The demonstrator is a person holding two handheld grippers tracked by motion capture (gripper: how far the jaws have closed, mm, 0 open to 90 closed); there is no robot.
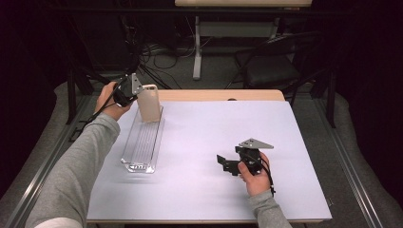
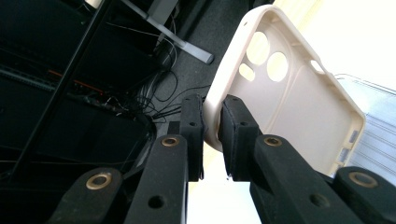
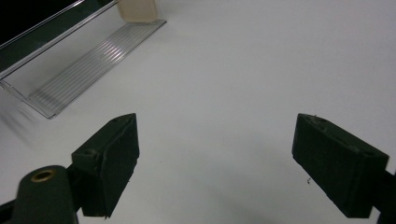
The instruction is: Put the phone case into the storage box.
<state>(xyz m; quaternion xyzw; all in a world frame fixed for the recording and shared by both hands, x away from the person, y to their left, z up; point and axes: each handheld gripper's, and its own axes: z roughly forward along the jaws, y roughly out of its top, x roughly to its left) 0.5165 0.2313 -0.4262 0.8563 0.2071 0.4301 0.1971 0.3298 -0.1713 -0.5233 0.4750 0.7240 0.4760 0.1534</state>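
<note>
the left tool (image 1: 134,91) pinches the rim of a beige phone case (image 1: 149,102), jaws closed on its edge near the camera cutouts, as the left gripper view shows (image 2: 285,102). the case stands upright, long axis near vertical, its lower end at or in the far end of a clear tray (image 1: 141,142); whether it touches the tray floor i cannot tell. the tray's long axis runs away from the person, so the case lies just right of the left tool and over the tray's far end, and any lowering would go straight down. the left hand is far nearer. the right tool (image 1: 233,164) rests low over the table (image 1: 214,128), jaws wide, holding nothing, well apart from the tray. the table top is white and plain; behind it are a dark floor, cables and a chair (image 1: 273,61).
</note>
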